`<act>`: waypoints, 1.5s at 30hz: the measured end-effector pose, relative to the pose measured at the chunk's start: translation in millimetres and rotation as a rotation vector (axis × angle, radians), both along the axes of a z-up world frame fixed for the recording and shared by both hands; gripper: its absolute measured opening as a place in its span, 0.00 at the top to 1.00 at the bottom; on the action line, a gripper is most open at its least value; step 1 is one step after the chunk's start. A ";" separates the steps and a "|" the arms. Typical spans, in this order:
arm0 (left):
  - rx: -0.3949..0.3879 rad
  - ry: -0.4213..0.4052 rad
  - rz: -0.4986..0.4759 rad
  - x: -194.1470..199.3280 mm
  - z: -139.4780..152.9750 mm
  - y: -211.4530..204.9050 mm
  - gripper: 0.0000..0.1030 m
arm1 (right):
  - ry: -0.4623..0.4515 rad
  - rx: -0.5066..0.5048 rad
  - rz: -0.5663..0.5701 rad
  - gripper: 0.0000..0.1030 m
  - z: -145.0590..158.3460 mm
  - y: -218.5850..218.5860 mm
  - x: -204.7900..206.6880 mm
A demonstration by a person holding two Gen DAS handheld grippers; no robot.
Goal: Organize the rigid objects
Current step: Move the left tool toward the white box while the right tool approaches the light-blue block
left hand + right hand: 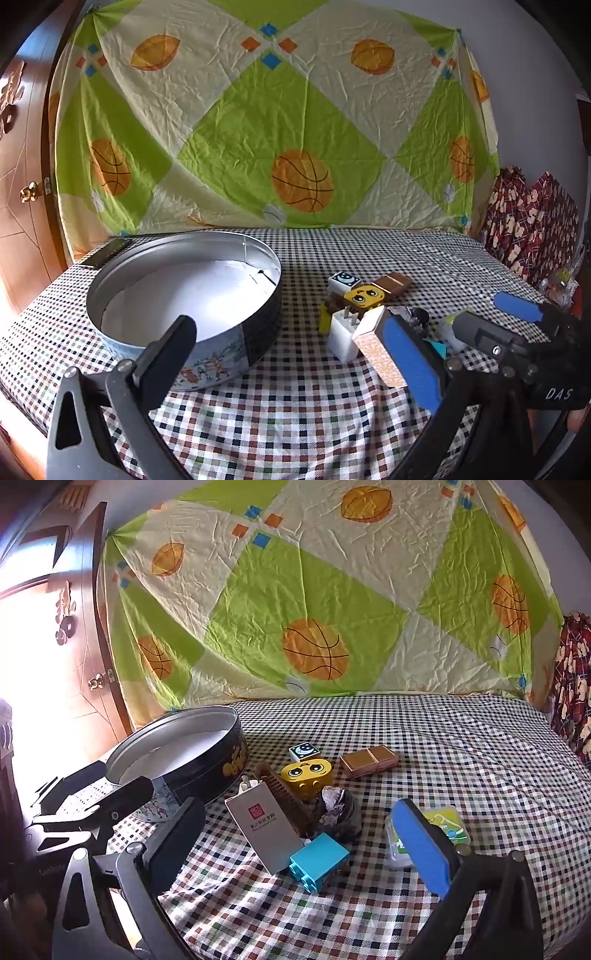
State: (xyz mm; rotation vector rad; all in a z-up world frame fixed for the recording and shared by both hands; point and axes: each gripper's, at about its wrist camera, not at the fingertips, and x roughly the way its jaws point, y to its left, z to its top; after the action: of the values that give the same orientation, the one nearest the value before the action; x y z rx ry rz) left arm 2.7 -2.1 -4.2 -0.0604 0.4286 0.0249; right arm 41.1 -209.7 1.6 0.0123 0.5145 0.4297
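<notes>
A round metal tin (258,325) stands open and empty on the checked table; it also shows in the right wrist view (207,771). Beside it lies a pile: a yellow face brick (306,775), a white moon cube (303,752), a brown two-part box (369,761), a wooden comb (284,797), a grey card box (264,827), a white charger plug (343,334), a blue brick (319,860), a dark rock (340,812) and a floss case (448,825). My left gripper (295,358) is open between tin and pile. My right gripper (303,834) is open over the pile.
A dark phone (107,253) lies behind the tin at the table's far left. A wooden door (22,206) stands left. A basketball-print sheet (277,122) hangs behind. Red patterned cloth (528,225) lies at the right edge.
</notes>
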 end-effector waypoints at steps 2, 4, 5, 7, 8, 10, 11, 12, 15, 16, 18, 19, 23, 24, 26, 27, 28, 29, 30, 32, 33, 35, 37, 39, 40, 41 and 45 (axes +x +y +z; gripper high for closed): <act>0.001 0.000 -0.001 0.4 0.1 0.1 0.00 | 0.000 0.000 0.000 0.00 -0.2 0.0 -0.1; 0.000 0.001 0.000 0.2 0.1 0.3 0.00 | 0.002 0.000 0.002 0.01 0.3 -0.2 0.1; 0.000 0.002 0.000 0.5 -0.1 0.4 0.00 | 0.002 -0.001 0.002 0.01 0.2 0.1 -0.2; 0.000 0.003 0.002 0.4 -0.6 0.6 0.00 | 0.004 0.001 0.002 0.00 0.1 -0.3 -0.6; 0.000 0.003 0.003 0.2 -0.9 0.7 0.00 | 0.005 0.002 0.002 0.00 -0.4 -0.5 -0.7; 0.001 0.003 0.004 0.4 -1.1 0.9 0.00 | 0.005 0.000 0.000 0.00 -0.8 -1.0 -0.5; 0.002 0.003 0.005 0.5 -1.3 1.1 0.00 | 0.006 0.000 0.000 0.00 -1.2 -1.1 -0.2; 0.003 0.003 0.005 0.9 -1.5 1.0 0.00 | 0.007 0.002 -0.001 0.00 -1.7 -1.5 0.0; 0.005 0.006 0.005 1.0 -2.6 1.1 0.00 | 0.009 0.001 -0.005 0.00 -3.1 -2.6 0.9; 0.005 0.007 0.005 1.3 -3.0 1.1 0.00 | 0.010 0.002 -0.006 0.00 -3.6 -3.2 1.0; 0.007 0.009 0.005 1.9 -3.9 0.2 0.00 | 0.012 0.002 -0.008 0.01 -5.1 -3.8 1.1; 0.008 0.010 0.004 2.1 -4.4 0.1 0.00 | 0.013 0.003 -0.008 0.01 -5.7 -4.3 1.1; 0.013 0.013 -0.001 3.0 -6.9 -2.4 0.00 | 0.017 0.002 -0.011 0.00 -7.3 -5.5 2.1; 0.014 0.014 0.000 3.5 -7.5 -3.3 0.00 | 0.018 0.002 -0.011 0.01 -7.7 -5.7 2.6; 0.016 0.019 0.005 5.0 -9.6 -4.3 0.00 | 0.018 0.001 -0.014 0.01 -9.1 -7.3 2.7; 0.014 0.023 0.003 6.5 -11.5 -4.7 0.00 | 0.019 0.000 -0.017 0.01 -10.2 -8.8 3.2; 0.011 0.028 0.001 7.9 -13.5 -5.3 0.00 | 0.020 -0.001 -0.021 0.00 -11.4 -10.3 3.5; 0.009 0.034 -0.004 9.4 -15.8 -6.4 0.00 | 0.021 -0.002 -0.027 0.01 -13.4 -12.5 4.1; 0.008 0.040 -0.009 11.1 -18.1 -8.1 0.00 | 0.026 -0.002 -0.037 0.01 -15.9 -15.4 5.7; 0.007 0.053 -0.022 14.9 -22.7 -12.7 0.00 | 0.031 -0.011 -0.050 0.00 -19.8 -20.5 8.2; 0.005 0.060 -0.030 16.8 -24.8 -15.7 0.00 | 0.037 -0.009 -0.060 0.01 -22.7 -23.6 9.8; 0.010 0.070 -0.049 19.9 -27.9 -23.3 0.00 | 0.048 -0.009 -0.078 0.01 -27.8 -29.6 12.9; 0.018 0.081 -0.071 25.4 -31.3 -32.0 0.00 | 0.060 0.001 -0.090 0.01 -31.9 -35.2 16.2; 0.026 0.091 -0.086 31.0 -34.3 -40.8 0.01 | 0.066 0.007 -0.099 0.01 -35.0 -39.4 18.8; 0.033 0.096 -0.089 34.7 -35.9 -44.7 0.02 | 0.068 0.010 -0.105 0.00 -36.1 -41.6 19.8; 0.039 0.105 -0.097 38.8 -37.7 -48.4 0.02 | 0.070 0.012 -0.109 0.00 -37.2 -43.6 20.9; 0.031 0.145 -0.131 52.2 -44.4 -58.7 0.08 | 0.071 0.020 -0.129 0.00 -40.6 -53.0 24.2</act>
State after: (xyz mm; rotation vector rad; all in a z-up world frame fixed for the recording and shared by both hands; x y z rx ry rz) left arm 54.9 -60.8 -48.7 -0.0001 0.5764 -0.0939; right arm 65.3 -262.7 -39.0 0.0800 0.5757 0.3086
